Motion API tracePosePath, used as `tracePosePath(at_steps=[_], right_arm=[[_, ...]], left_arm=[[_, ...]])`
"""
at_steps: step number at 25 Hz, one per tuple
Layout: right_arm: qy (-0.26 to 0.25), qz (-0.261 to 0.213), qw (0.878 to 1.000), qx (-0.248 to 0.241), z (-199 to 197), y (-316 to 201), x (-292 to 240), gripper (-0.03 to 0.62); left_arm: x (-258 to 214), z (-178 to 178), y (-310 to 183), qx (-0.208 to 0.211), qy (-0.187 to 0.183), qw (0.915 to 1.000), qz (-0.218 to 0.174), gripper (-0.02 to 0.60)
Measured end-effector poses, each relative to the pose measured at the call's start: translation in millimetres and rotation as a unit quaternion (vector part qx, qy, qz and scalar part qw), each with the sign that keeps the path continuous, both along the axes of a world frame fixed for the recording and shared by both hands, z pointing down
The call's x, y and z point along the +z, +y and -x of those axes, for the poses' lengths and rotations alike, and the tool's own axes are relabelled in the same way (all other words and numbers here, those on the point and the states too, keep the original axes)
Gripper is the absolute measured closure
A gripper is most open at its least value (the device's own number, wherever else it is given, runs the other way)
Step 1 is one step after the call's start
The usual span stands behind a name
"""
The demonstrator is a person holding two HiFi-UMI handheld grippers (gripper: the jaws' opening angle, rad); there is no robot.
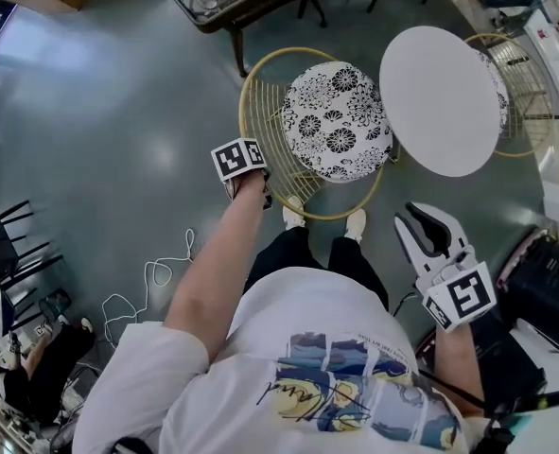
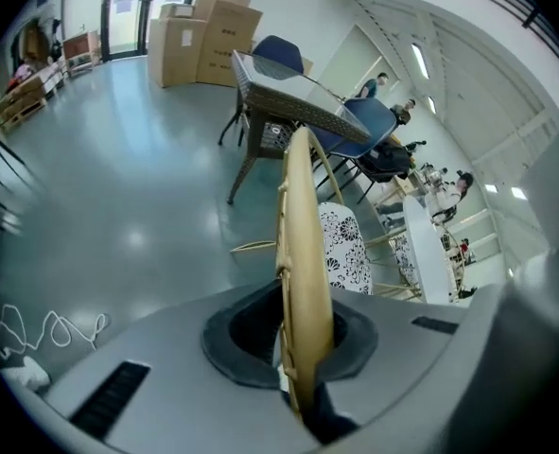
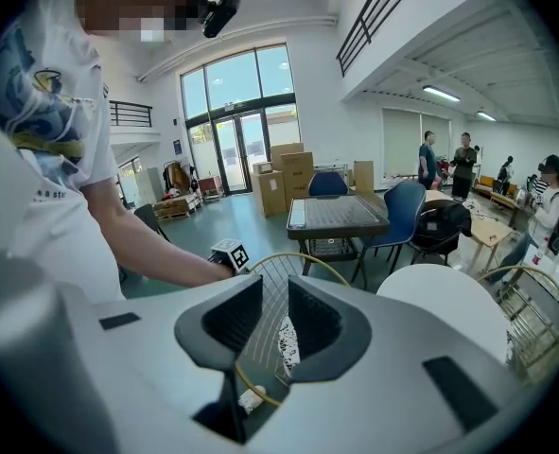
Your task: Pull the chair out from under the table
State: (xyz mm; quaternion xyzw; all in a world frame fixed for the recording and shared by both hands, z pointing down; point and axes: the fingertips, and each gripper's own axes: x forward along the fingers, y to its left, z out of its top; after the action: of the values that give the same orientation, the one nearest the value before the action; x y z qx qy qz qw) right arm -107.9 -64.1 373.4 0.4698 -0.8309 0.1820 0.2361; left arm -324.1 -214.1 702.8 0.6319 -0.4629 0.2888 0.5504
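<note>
- left gripper (image 2: 298,343): jaws clamped together on the gold wire rim (image 2: 303,244) of the chair (image 1: 336,121) backrest, the rim standing upright between the pads.
- floral seat cushion (image 2: 347,249) lies just past that rim, its far edge under the round white table (image 1: 440,97) (clearest in the head view).
- right gripper (image 3: 265,324): jaws apart, nothing in them, well apart from the chair.

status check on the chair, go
Left gripper shut on chair rim. Right gripper open, empty. Round table close against chair seat. Person's shoes right behind rim.
</note>
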Motion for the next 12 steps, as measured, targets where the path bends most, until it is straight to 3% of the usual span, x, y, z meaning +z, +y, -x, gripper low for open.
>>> tracePosePath(at_steps=[6,10,12], right_arm=[[-0.001,0.004,1.0,-0.004,-34,1,4,0.505],[-0.012,0.003,1.0,-0.017,-129,-7,21,0.505],[-0.018,0.005,1.0,-0.026,-157,-8,25,0.505]], left_arm=[[-1,-5,-3,-0.045,-0.002,0.999,0.005,0.572],[9,-79,-9,-0.048,-0.014,0.9987,0.001,0.575],[8,-95,-8,-0.053,-0.021,0.9984,-0.002,0.575]])
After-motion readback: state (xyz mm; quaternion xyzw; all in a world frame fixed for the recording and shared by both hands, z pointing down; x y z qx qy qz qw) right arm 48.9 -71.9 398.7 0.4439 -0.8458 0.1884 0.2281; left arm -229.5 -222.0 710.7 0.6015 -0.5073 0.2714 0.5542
